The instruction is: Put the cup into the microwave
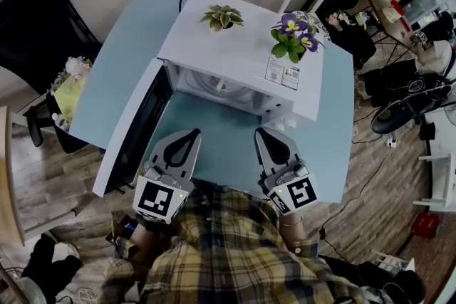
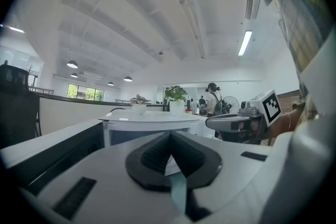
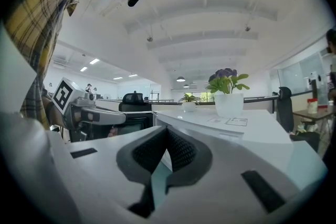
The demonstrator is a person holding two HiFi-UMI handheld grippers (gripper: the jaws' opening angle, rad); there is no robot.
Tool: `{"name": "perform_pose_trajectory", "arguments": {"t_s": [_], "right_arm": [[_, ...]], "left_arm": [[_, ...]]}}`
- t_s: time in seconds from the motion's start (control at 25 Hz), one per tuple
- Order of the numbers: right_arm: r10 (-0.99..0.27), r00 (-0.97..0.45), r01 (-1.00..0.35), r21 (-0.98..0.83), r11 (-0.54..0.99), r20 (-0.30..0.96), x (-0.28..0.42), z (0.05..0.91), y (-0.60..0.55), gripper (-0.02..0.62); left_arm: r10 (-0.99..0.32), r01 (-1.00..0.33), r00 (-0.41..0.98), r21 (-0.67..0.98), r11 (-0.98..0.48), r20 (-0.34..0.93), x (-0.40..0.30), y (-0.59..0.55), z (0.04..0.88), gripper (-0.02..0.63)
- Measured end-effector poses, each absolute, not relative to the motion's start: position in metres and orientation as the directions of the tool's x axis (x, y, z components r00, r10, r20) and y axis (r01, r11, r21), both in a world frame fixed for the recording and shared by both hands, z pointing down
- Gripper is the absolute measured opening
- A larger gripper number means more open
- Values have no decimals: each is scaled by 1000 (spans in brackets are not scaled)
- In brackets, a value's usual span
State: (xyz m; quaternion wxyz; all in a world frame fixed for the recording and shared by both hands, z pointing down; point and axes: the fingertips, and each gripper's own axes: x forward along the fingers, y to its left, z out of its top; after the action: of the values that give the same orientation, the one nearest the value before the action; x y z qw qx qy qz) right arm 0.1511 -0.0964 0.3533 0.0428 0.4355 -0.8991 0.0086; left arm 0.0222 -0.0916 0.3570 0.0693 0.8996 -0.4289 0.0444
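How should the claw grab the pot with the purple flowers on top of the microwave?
Probably by the pot on its bare white wall, below the leaves, coming in level from the front. The flowers spread over the top, so reaching down would likely crush them. The pot stands upright on the microwave with its sides free. The right claw is shut, so it must open first.

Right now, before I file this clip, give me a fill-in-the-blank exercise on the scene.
The door of the microwave stands ____.
A purple-flowered plant and a green plant stand on ____ of the microwave.
The left claw and the right claw are both ____, holding nothing.
The table is light ____.
Missing: open; top; shut; blue.
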Motion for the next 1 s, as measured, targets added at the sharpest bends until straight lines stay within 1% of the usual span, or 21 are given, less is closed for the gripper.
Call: {"name": "perform_pose_trajectory", "arguments": {"t_s": [1.0], "right_arm": [[-771,-629,-771,51,635,99,146,355,-105,2]], "left_arm": [[-773,-787,616,88,-610,152,16,-96,362,-8]]}}
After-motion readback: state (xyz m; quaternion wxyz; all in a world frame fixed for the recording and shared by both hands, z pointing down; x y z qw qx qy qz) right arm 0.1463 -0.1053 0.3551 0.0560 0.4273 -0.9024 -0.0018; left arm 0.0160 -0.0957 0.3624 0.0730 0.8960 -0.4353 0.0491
